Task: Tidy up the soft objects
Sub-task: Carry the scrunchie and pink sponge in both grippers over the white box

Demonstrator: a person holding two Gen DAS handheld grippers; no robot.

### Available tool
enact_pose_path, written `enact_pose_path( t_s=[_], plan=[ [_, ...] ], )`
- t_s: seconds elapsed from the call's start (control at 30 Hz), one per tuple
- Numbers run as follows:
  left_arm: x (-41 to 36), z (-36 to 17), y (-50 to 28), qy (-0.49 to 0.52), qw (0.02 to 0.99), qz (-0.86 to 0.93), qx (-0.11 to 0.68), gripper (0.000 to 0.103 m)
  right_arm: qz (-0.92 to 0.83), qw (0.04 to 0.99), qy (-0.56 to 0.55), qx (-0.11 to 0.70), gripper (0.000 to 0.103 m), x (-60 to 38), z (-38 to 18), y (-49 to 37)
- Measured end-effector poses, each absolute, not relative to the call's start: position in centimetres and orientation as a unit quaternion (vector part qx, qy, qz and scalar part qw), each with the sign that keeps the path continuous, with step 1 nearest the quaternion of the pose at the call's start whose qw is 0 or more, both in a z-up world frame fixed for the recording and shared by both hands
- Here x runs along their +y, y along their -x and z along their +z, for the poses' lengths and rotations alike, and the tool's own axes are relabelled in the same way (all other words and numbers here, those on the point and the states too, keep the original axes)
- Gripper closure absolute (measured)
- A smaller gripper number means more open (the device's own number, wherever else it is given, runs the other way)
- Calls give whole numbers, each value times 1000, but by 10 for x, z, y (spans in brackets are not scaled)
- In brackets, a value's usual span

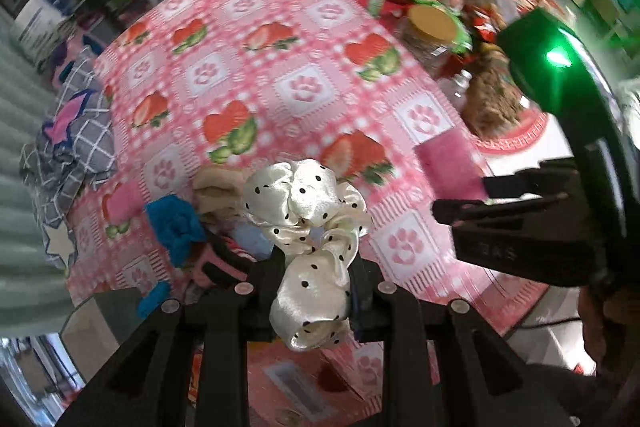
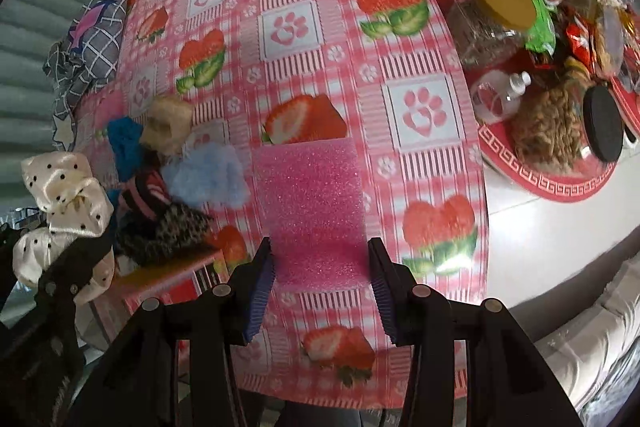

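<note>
A round red patterned tray (image 2: 560,187), far right of both tongs, holds jars and snack packets. The right tongs (image 2: 320,267) clamp a pink rectangular foam sponge (image 2: 312,203). The left tongs (image 1: 316,291) pinch a cream polka-dot satin scrunchie (image 1: 308,211), beside a pile of small soft items (image 2: 176,171).

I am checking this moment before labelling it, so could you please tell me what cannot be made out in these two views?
- Left wrist: the left gripper pads are covered by the polka-dot scrunchie.
- Left wrist: the pink sponge is blurred, and the right gripper hides its near end.
- Right wrist: the pile beside the sponge overlaps, so lower items stay hidden.
- Right wrist: the jar contents are too blurred.
</note>
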State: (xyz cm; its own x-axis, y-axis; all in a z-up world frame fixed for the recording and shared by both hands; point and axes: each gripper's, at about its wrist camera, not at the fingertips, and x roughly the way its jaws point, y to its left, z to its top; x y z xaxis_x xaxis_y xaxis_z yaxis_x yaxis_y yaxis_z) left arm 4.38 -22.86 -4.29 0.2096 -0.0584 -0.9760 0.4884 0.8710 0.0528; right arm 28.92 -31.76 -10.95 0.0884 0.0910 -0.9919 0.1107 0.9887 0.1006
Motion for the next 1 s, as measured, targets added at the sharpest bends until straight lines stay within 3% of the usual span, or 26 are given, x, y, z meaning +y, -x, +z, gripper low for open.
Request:
enact_pose_path(
  t_s=[0.5, 1.0],
  plan=[
    [-250, -49, 53, -234, 721, -312, 573, 75, -59, 720, -88, 686, 56, -322, -128, -217],
    [-153, -31, 115, -207, 752, -308, 544, 75, -75, 729, -91, 674, 56, -247, -124, -139]
  ],
)
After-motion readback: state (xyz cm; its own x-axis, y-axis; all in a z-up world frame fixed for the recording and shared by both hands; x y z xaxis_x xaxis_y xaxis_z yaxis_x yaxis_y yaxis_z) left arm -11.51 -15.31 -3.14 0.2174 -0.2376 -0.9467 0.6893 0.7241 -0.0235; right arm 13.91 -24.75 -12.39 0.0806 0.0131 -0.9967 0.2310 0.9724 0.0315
